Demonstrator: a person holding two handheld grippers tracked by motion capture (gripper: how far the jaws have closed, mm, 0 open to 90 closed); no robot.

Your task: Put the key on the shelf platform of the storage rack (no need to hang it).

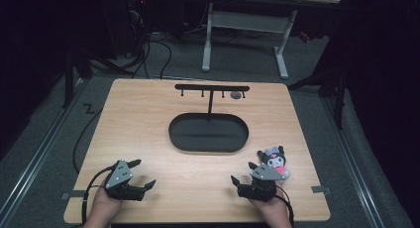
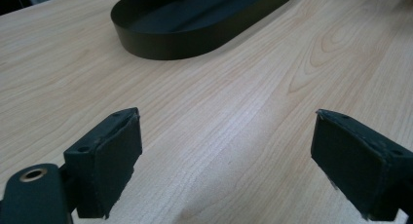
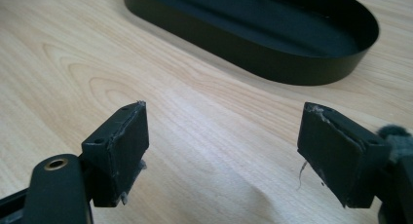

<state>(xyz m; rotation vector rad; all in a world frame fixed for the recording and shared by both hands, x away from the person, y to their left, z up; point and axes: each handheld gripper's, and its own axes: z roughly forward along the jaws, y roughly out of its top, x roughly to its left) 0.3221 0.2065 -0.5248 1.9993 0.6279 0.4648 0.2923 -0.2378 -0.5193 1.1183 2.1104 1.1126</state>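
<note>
A black oval tray forms the base of a hook stand in the middle of the wooden table; its crossbar with small hooks rises behind it. The tray's rim lies ahead in the left gripper view, and its wall in the right gripper view. A small black plush toy with a pink bow lies at the front right. My left gripper rests open at the front left, nothing between its jaws. My right gripper stands open just left of the plush, jaws apart over bare wood.
A small grey disc lies on the table near the stand's right end. Cables trail from both grippers off the front edge. Beyond the table stand a white desk frame and dark floor with cords.
</note>
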